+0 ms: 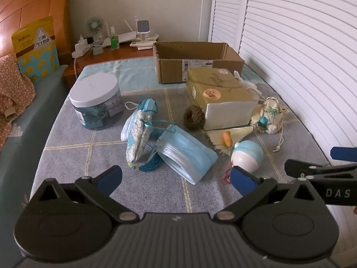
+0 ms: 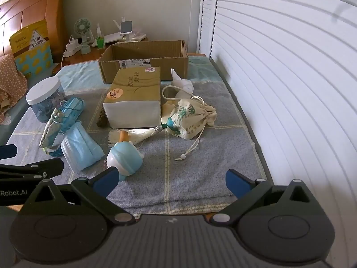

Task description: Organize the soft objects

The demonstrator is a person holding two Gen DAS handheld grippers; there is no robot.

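Note:
Soft items lie scattered on a checked blanket (image 1: 156,189): a stack of blue face masks (image 1: 187,154) (image 2: 78,148), a patterned fabric pouch (image 1: 139,135) (image 2: 50,128), a second mask bundle (image 1: 148,106), a cream drawstring bag (image 2: 191,117) (image 1: 271,115), a cream tassel (image 2: 131,134), a brown scrunchie (image 1: 194,118) and a blue-and-white plush toy (image 2: 123,157) (image 1: 246,156). My left gripper (image 1: 176,179) hovers open in front of the masks, holding nothing. Open too, my right gripper (image 2: 171,182) hangs over bare blanket, its left finger by the plush toy.
An open cardboard box (image 1: 198,61) (image 2: 145,60) stands at the far edge, a wrapped tissue pack (image 2: 136,96) in front of it. A lidded plastic jar (image 1: 97,102) stands left. White louvred doors (image 2: 290,89) line the right side; a nightstand with a fan (image 1: 94,28) lies behind.

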